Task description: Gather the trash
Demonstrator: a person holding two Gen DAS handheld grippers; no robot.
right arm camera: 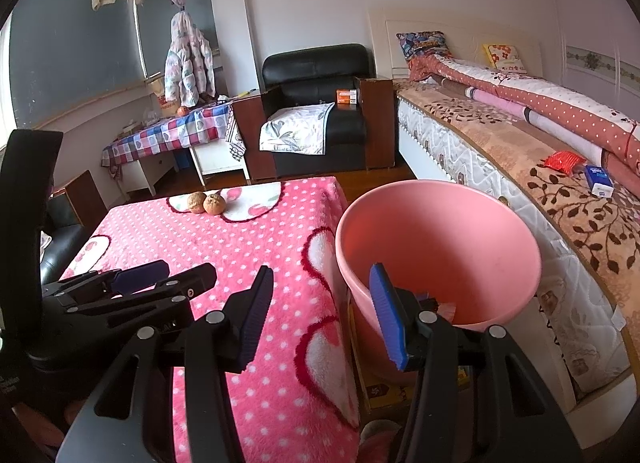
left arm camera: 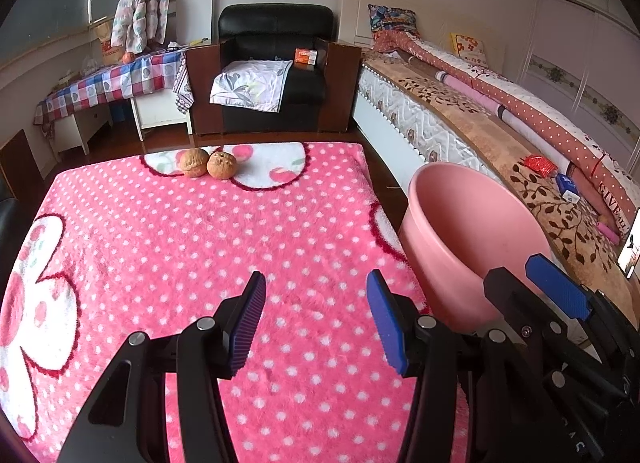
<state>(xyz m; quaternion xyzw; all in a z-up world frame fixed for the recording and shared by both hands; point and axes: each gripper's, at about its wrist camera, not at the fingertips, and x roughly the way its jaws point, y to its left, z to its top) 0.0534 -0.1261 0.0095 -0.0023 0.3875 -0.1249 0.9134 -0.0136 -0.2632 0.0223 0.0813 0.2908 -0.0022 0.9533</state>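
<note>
Two brown walnuts [left arm camera: 208, 163] lie side by side at the far edge of the pink dotted tablecloth [left arm camera: 200, 247]; they also show in the right wrist view [right arm camera: 207, 203]. A pink bin [left arm camera: 472, 239] stands right of the table, between it and the bed; some scraps lie at its bottom [right arm camera: 440, 305]. My left gripper [left arm camera: 316, 319] is open and empty over the near part of the cloth. My right gripper [right arm camera: 320, 311] is open and empty at the table's right edge, beside the bin's [right arm camera: 436, 247] rim. It shows in the left wrist view [left arm camera: 532, 291] too.
A bed [right arm camera: 540, 167] with rolled quilts, a red packet [right arm camera: 562, 161] and a blue-white box [right arm camera: 598, 181] runs along the right. A black armchair [left arm camera: 272, 67] and a checked side table [left arm camera: 108, 83] stand behind. A cardboard box [right arm camera: 384, 391] sits under the bin.
</note>
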